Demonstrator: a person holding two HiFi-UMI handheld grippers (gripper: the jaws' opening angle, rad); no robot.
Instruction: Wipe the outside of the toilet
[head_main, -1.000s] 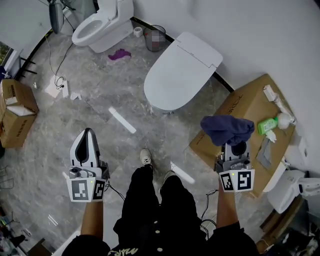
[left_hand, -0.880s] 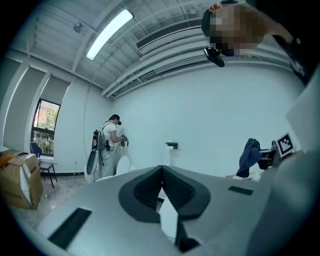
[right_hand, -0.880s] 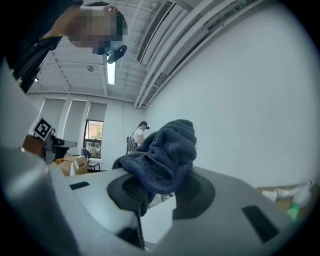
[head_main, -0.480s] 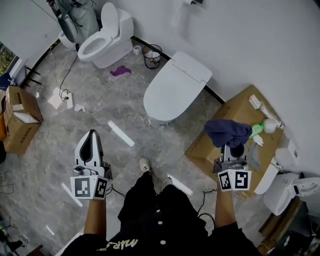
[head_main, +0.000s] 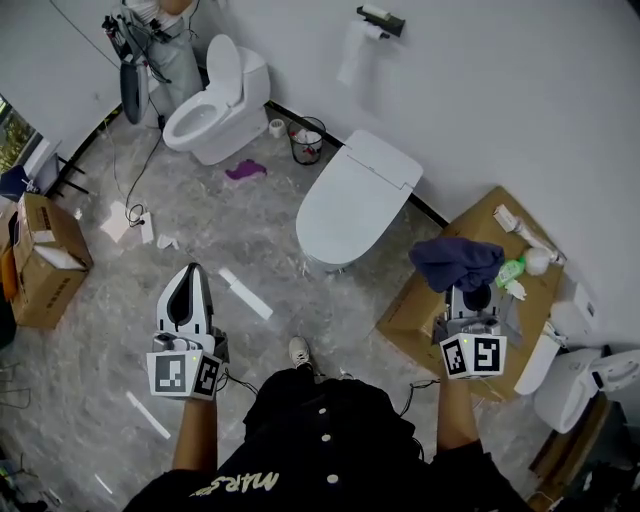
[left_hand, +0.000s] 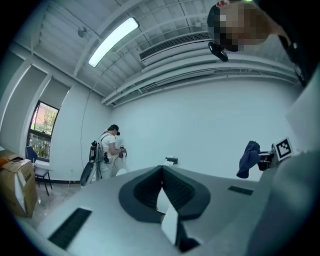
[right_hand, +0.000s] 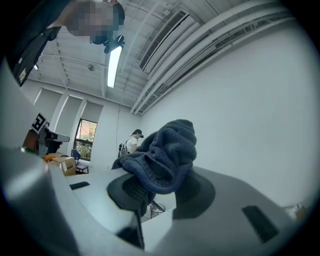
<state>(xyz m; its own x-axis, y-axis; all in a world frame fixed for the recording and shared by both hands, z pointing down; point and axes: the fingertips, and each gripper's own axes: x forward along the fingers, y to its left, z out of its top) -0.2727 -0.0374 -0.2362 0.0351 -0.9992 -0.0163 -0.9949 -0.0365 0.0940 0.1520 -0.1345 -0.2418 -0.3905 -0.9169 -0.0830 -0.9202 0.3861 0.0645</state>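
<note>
Head view: right gripper (head_main: 470, 288) clamps blue cloth (head_main: 455, 260); closed-lid toilet (head_main: 350, 205) lies ahead-left, nearer it than left gripper (head_main: 188, 276), whose jaws meet empty

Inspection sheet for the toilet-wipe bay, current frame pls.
Surface: grey marbled floor, littered.
Job's things: closed toilet, cloth not on it; dark blue cloth bunched in the right gripper.
Clutter: purple rag, white strip, wastebasket, cardboard box, green bottle.
Grippers: left gripper shut, empty; right gripper shut on the cloth.
Cables: loose cable on the floor near the second toilet.
Surroundings: white wall, paper holder; another person at the far wall.
</note>
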